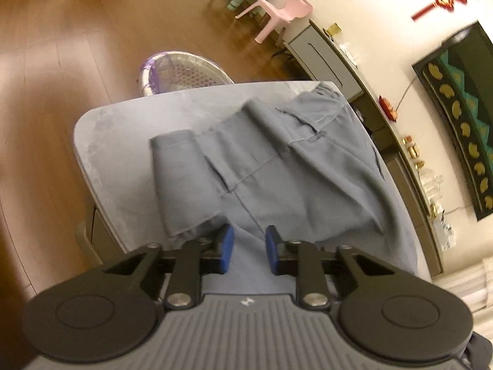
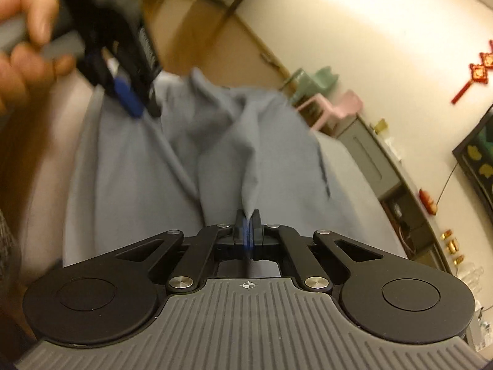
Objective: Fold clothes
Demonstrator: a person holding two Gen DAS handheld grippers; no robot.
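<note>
Two chairs (image 1: 271,9) by wall | basket (image 1: 185,71) behind table (image 1: 101,141)

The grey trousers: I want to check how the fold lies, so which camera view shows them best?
The left wrist view: the grey trousers lie sharp and nearly whole on the table, seams and folded leg clear. The right wrist view shows them blurred and bunched, a fold pinched in the right gripper.

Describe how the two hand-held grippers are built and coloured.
Both look alike. The left hand-held gripper and the right hand-held gripper each have a grey ribbed body with a small crosshair mark, two round black discs at the sides, black linkage arms with silver bolts, and black fingers faced with blue pads.
</note>
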